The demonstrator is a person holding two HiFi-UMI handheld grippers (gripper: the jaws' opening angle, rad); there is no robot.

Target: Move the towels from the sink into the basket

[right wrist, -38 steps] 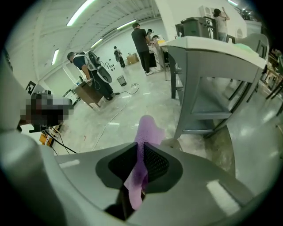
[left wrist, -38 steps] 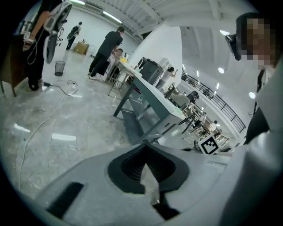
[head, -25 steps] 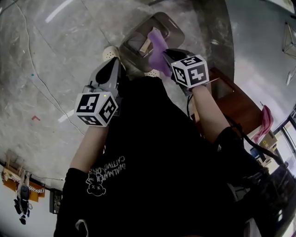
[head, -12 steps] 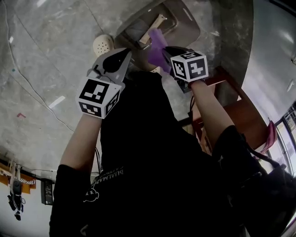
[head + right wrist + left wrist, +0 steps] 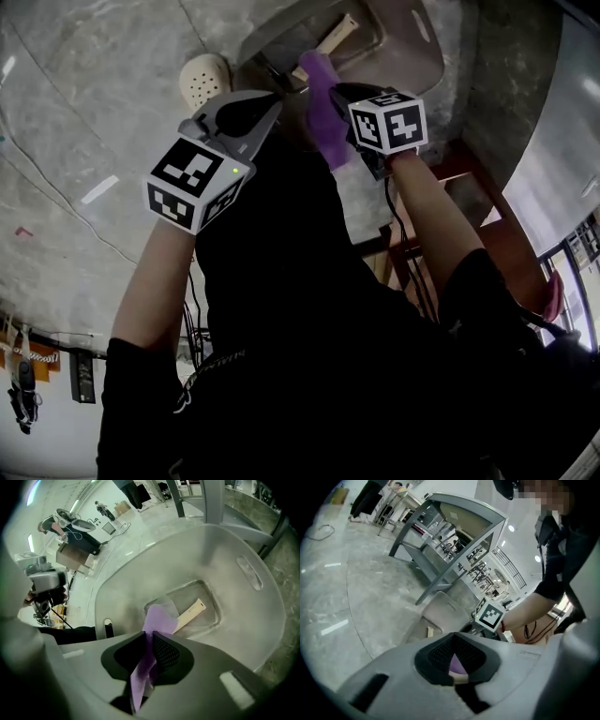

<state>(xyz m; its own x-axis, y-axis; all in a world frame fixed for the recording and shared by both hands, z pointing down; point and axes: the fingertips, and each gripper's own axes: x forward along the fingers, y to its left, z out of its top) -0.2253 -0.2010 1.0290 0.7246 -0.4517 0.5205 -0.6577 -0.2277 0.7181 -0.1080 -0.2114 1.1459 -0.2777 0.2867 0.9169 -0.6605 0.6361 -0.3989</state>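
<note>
Marble floor [image 5: 84,122] fills the left of the head view, with a pale perforated slipper [image 5: 203,80] lying on it just beside the basket. Next comes the left gripper [image 5: 272,101], its marker cube [image 5: 195,183] nearest the camera. It points toward the basket. In the left gripper view its jaws [image 5: 453,638] meet at the tips with nothing pinched. A small gap below them shows a bit of purple beyond. To its right hangs the purple towel [image 5: 323,108], a narrow strip drooping from the right gripper [image 5: 337,94]. In the right gripper view the dark pads [image 5: 161,651] are clamped on the towel [image 5: 157,620], which passes between them, its free end over the inside of the basket. The grey plastic basket [image 5: 412,47] sits on the floor beneath both grippers. On its bottom lies a flat beige stick [image 5: 190,613], and a slot handle shows in the far wall [image 5: 248,573].
</note>
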